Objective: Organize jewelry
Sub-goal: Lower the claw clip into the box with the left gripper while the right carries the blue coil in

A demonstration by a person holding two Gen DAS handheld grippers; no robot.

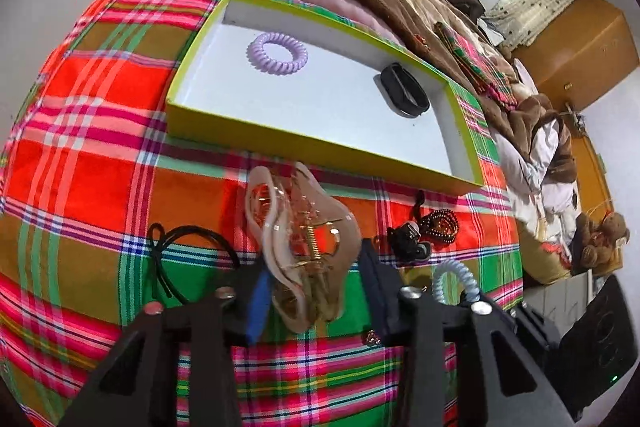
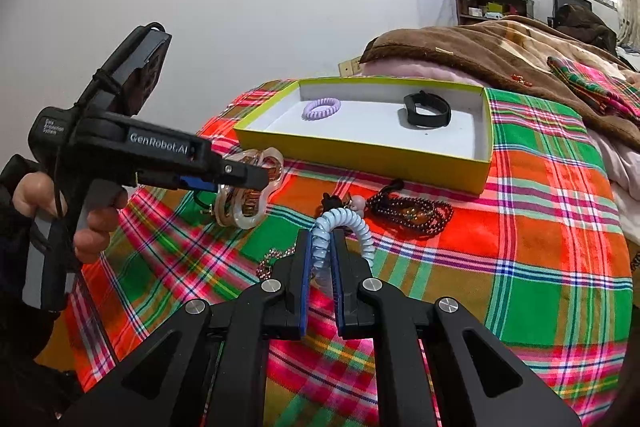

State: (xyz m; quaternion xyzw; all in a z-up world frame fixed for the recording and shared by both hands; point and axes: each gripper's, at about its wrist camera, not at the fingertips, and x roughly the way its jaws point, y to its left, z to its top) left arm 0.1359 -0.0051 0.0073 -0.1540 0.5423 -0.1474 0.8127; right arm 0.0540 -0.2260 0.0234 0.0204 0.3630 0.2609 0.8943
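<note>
My left gripper (image 1: 310, 267) is shut on a translucent pink hair claw (image 1: 300, 227) and holds it above the plaid cloth, in front of the yellow-rimmed white box (image 1: 320, 143). In the right wrist view the left gripper (image 2: 256, 179) holds the claw (image 2: 248, 195) left of the box (image 2: 360, 157). My right gripper (image 2: 320, 247) is shut on a pale blue spiral hair tie (image 2: 344, 223). A lilac spiral tie (image 1: 276, 53) (image 2: 322, 108) and a black band (image 1: 404, 89) (image 2: 426, 109) lie in the box.
On the cloth lie a dark bead necklace (image 2: 412, 213) (image 1: 440, 223), a black cord (image 1: 188, 247), a small black charm (image 1: 408, 239) and a pink bead chain (image 2: 272, 259). A brown blanket (image 2: 520, 55) is heaped behind the box.
</note>
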